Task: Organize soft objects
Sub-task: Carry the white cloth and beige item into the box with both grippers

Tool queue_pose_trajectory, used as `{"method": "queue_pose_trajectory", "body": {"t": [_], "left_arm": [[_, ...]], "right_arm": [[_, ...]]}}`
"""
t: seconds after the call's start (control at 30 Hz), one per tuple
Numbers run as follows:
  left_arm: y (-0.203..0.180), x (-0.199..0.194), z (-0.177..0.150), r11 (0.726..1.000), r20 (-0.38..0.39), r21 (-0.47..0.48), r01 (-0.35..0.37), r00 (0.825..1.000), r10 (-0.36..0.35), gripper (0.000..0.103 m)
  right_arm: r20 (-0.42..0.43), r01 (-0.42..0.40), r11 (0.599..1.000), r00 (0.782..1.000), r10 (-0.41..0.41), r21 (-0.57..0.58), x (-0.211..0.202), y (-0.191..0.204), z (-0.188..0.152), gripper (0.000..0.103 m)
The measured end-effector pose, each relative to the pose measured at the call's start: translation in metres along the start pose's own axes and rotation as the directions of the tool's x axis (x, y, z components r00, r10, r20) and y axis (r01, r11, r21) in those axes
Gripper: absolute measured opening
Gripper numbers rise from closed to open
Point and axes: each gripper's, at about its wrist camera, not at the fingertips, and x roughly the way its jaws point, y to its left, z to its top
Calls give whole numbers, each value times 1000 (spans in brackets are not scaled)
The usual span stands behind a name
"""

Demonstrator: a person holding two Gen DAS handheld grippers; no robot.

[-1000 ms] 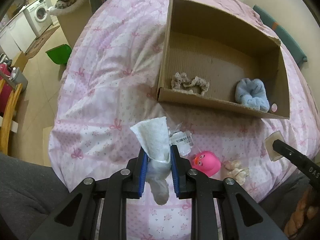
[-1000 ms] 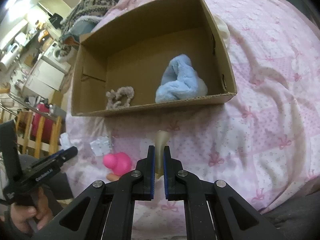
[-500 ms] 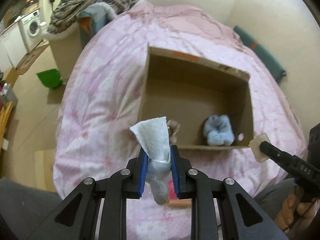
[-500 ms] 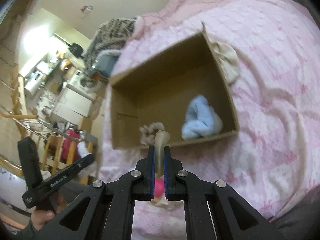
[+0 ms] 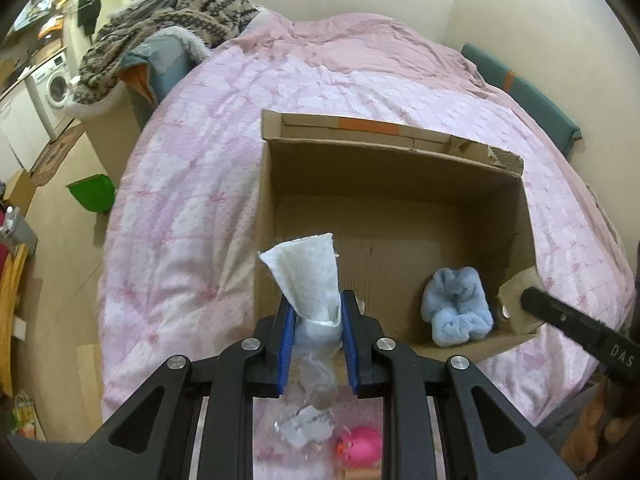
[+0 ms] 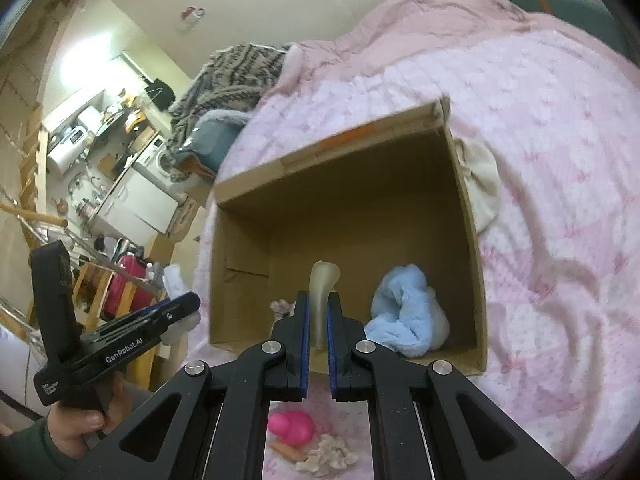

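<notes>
Left wrist view: a big bed with a pink quilt holds an open brown cardboard box. Inside the box, near the front right corner, lies a fluffy light blue cloth. The left gripper has its two blue-padded fingers squeezed on a soft white cloth in clear plastic wrap. The cloth sticks up past the fingertips, just over the box's front wall. In the right wrist view, the right gripper has its fingers pinched tight on a thin pale squishy piece that pokes up between them. Below on the quilt sits a small pink rubber toy.
</notes>
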Motion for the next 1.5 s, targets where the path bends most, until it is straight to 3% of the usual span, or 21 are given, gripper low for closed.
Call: {"method": "queue_pose_trajectory", "body": {"t": [0.1,0.2,0.47,0.73,1.4,1.5], "left_arm": [[2,16,-7,1000,-22,-14,3,1000,-3,20],[1,24,-9,1000,-50,-20,21,999,-22,20],[-1,32,-15,1000,-73,0,19,997,-19,20],[-3,26,-15,1000,-46,13,29,999,-28,20],[-11,19,-15,998,-16,41,53,999,-52,24],[-12,19,-15,998,-17,43,53,998,-52,26]], "right_arm": [[-34,-15,1000,999,15,12,14,-5,-7,9],[-50,24,999,998,-26,-46,22,1,-11,9],[-75,85,994,993,-90,-71,33,4,-13,9],[-115,122,990,985,-129,-67,43,-4,-15,9],[-104,100,993,989,-106,-58,41,-5,-14,13],[-92,88,995,991,-93,-56,38,-2,-13,21]]}}
